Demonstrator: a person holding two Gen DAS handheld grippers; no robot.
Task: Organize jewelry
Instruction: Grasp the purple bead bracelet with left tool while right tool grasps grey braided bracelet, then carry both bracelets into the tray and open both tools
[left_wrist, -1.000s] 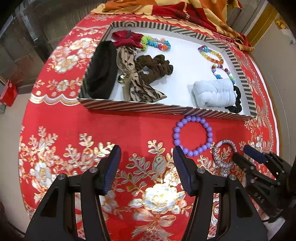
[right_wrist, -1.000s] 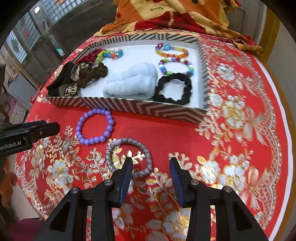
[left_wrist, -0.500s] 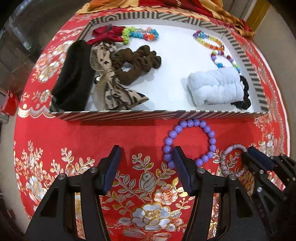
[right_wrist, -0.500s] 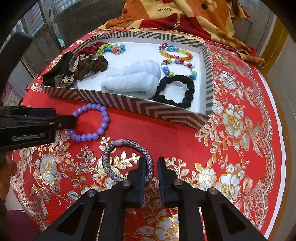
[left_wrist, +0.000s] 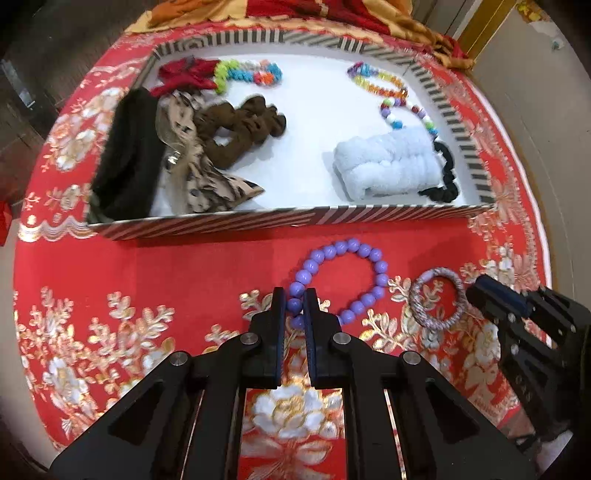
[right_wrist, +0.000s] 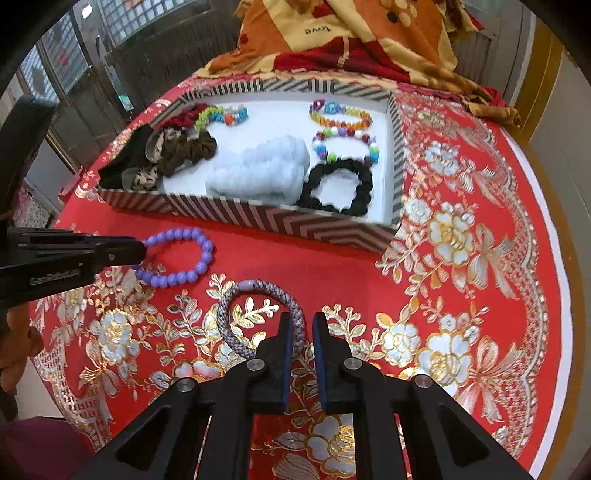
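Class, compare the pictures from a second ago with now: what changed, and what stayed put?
The left gripper moved forward and closed on the purple bead bracelet. The right gripper closed on the grey woven bracelet. Both bracelets remain on the cloth; the tray contents are unchanged.

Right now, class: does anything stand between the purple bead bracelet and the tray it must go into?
Only the tray's striped front wall, which the purple bead bracelet in the left tongs must clear. Bare red cloth lies between.
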